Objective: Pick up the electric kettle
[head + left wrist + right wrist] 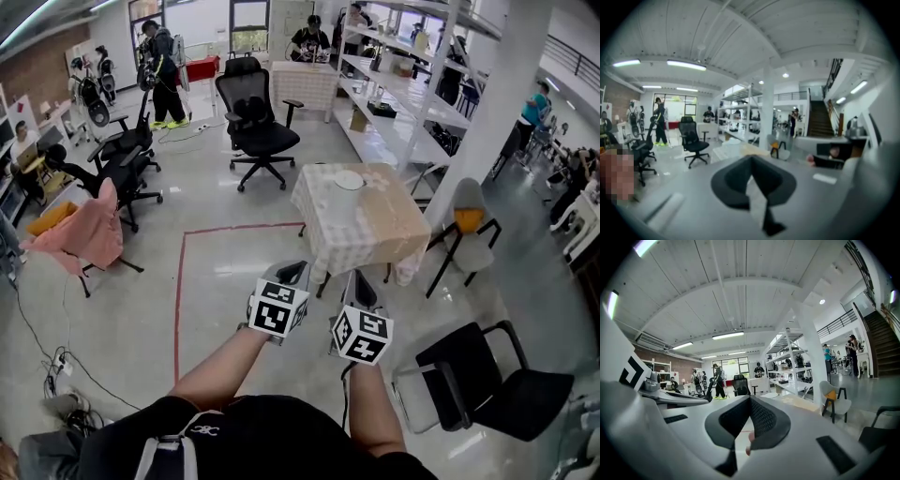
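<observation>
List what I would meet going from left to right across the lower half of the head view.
A chair draped in pink cloth → left tool → right tool → black chair.

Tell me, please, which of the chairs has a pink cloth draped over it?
The chair at the head view's far left, under the pink cloth. The black office chairs are bare; the grey chair by the table has only an orange cushion.

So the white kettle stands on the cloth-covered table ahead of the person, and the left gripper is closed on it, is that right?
Not quite. The left gripper is shut on nothing: the head view shows it short of the table, well apart from the white kettle, and the left gripper view shows its jaws together with nothing between them. The kettle does stand on the cloth-covered table.
</observation>
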